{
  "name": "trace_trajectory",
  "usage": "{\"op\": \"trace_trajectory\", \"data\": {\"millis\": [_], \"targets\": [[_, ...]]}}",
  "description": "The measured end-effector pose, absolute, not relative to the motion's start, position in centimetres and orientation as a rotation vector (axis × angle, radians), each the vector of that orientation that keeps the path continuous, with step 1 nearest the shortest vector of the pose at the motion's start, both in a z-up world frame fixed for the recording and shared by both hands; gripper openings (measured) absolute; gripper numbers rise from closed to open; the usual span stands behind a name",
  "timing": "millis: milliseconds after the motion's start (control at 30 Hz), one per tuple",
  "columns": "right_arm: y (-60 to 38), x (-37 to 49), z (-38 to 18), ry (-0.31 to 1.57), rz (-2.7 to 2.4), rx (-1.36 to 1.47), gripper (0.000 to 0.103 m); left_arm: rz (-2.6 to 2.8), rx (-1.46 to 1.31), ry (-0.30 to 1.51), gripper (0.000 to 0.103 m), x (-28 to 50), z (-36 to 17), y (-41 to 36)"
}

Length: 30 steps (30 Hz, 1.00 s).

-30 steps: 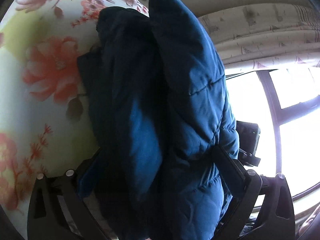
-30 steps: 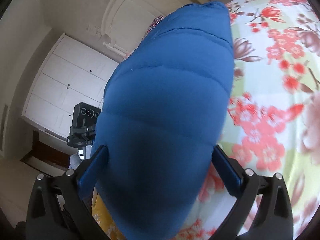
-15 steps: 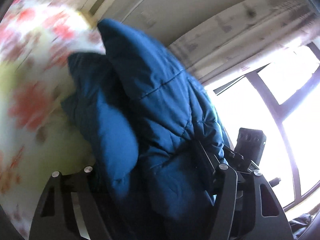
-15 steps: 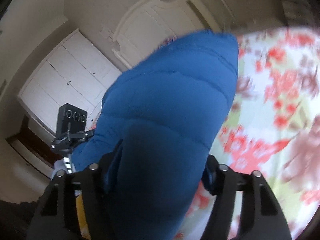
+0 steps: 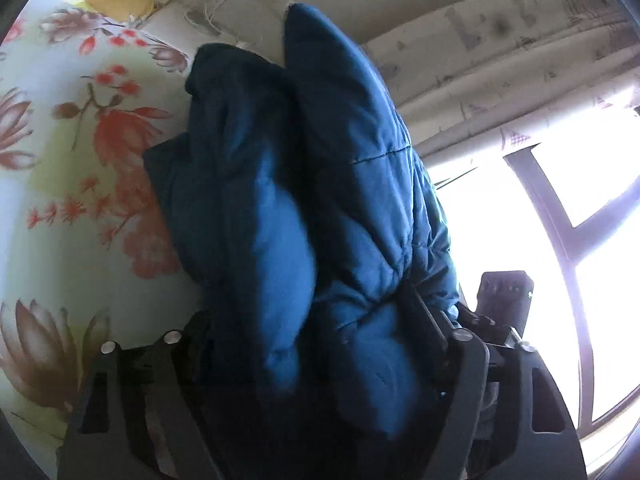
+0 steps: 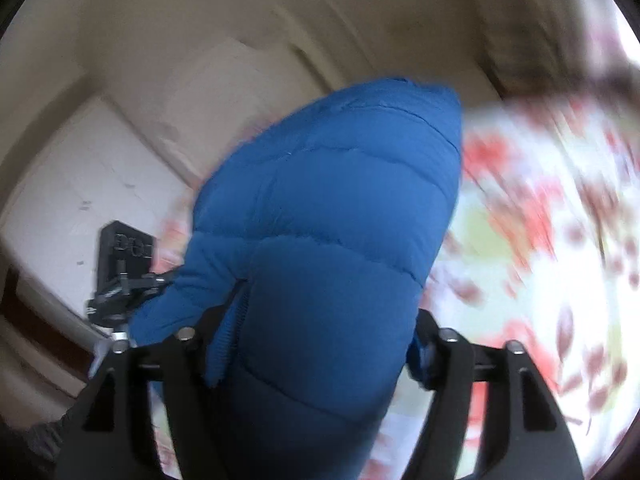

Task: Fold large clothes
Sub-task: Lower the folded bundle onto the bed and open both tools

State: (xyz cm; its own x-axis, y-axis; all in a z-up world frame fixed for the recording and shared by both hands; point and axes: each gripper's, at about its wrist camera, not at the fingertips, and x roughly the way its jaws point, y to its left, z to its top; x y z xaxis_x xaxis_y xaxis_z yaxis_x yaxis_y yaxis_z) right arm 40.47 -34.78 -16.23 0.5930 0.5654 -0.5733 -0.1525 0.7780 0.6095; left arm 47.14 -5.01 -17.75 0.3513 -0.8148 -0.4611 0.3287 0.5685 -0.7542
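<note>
left wrist: close, faces window [image 5: 560, 208] | right wrist: close, faces wardrobe [image 6: 92, 184] | shared: jacket [image 5: 320, 200], bedsheet [image 5: 60, 200]

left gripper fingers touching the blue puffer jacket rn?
Touching. The left wrist view shows the blue puffer jacket bunched between the left gripper fingers, fabric pressed against the pad.

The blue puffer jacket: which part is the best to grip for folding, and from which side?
Grip the blue puffer jacket at a bunched thick edge, coming end-on so both fingers straddle the padding, as the left gripper and right gripper do; its smooth quilted panels likely slip.
</note>
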Motion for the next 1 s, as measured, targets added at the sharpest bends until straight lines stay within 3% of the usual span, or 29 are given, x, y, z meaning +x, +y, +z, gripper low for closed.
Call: {"op": "trace_trajectory", "data": {"millis": [133,333,400,467,567,667,867,967,1000], "targets": [[-34.2,38.2,-14.2,0.791,0.338,0.464,0.086,-0.735,-0.551,0.927,0.078,46.4,-16.0,-4.1],[-27.6,32.4,-8.0,0.566,0.204,0.140,0.085,-0.605,-0.491,0.636,0.090,45.2,-7.1,-1.6],[-24.1,31.4,-7.2,0.524,0.243,0.025,0.059,-0.621,-0.418,0.635,0.094,46.3,-4.3,-4.2],[-19.1,30.7,-7.2,0.520,0.285,-0.109,0.048,-0.636,-0.282,0.710,0.094,48.2,-3.0,-8.5],[-12.9,31.0,-8.5,0.551,0.349,-0.238,0.048,-0.578,-0.079,0.792,0.095,51.0,-4.9,-12.3],[-8.8,30.9,-12.0,0.616,0.366,-0.396,0.050,-0.521,-0.015,0.941,0.097,53.3,-10.4,-12.0],[-7.9,27.7,-12.2,0.644,0.419,-0.478,0.050,-0.531,-0.116,0.886,0.099,51.1,-9.5,-8.2],[-11.0,24.9,-10.1,0.595,0.450,-0.373,0.051,-0.441,-0.138,0.747,0.099,47.9,-6.4,-6.2],[-13.0,24.3,-9.2,0.563,0.402,-0.302,0.056,-0.416,-0.144,0.689,0.099,46.1,-5.5,-5.3]]}}
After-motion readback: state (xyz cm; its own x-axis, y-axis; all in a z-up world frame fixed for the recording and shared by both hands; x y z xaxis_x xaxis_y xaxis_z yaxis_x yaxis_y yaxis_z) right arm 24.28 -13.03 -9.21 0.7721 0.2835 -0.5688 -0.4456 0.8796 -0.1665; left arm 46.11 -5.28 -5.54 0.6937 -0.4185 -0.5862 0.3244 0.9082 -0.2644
